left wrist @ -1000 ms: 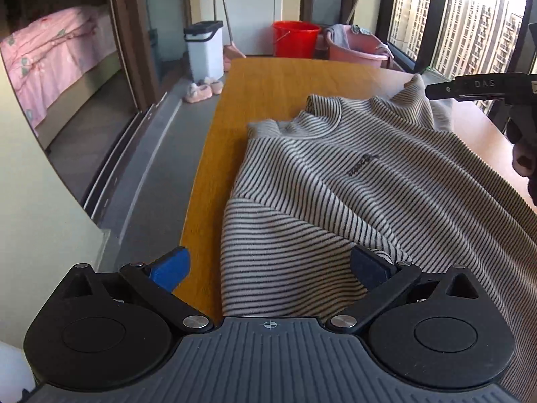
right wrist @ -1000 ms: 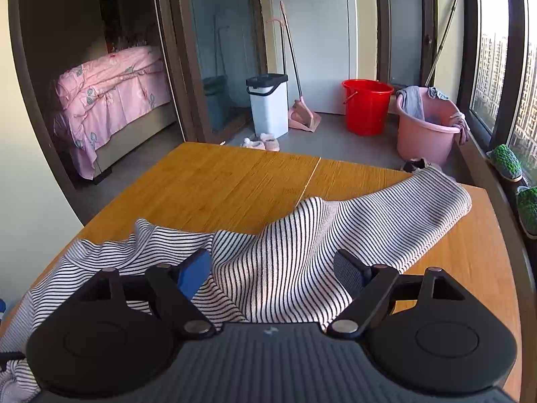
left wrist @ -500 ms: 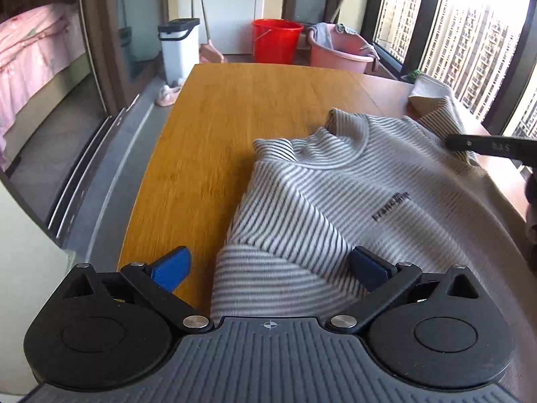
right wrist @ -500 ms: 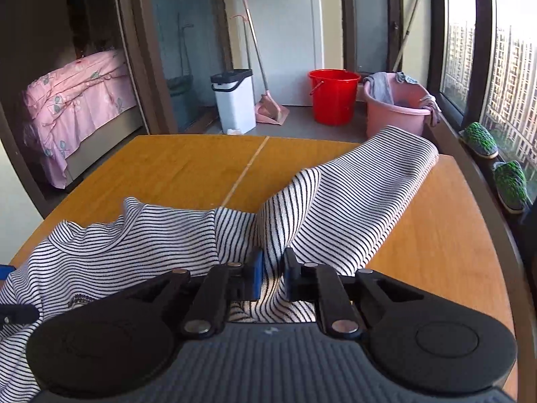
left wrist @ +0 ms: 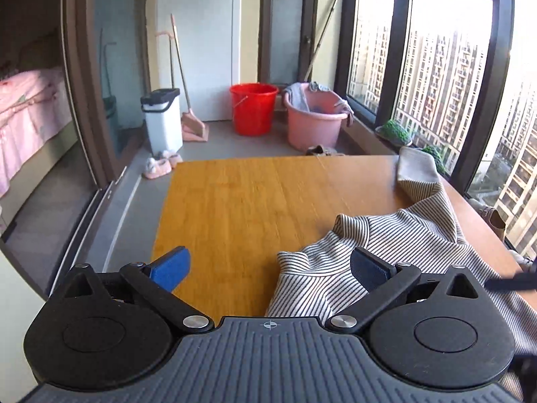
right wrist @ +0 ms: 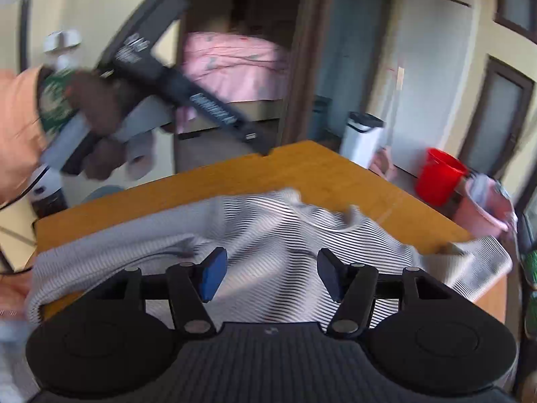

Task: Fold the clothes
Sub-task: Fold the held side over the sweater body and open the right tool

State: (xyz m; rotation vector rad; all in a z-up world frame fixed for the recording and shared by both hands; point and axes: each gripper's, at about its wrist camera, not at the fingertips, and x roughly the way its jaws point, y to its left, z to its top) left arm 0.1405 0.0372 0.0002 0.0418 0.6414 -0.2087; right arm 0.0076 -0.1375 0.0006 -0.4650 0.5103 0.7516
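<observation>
thing: grey-and-white striped knit sweater (right wrist: 268,231) spread on orange wooden desk (left wrist: 255,201) | right tool (right wrist: 268,273) directly above it, nearer, jaws opening, nothing pinched | left tool (left wrist: 268,265) wide, empty, sweater toward its right

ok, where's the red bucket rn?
Red bucket sits on the floor past the table's far edge in the left wrist view, between the white bin and pink tub.

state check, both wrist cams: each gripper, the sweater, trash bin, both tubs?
left gripper: jaws wide open, nothing between them
right gripper: jaws opening, apart above the cloth, pinching nothing
striped sweater: rumpled on the wooden table, not yet folded
white trash bin: lid shut
red bucket: upright
pink basin: upright, cloth draped over its rim
</observation>
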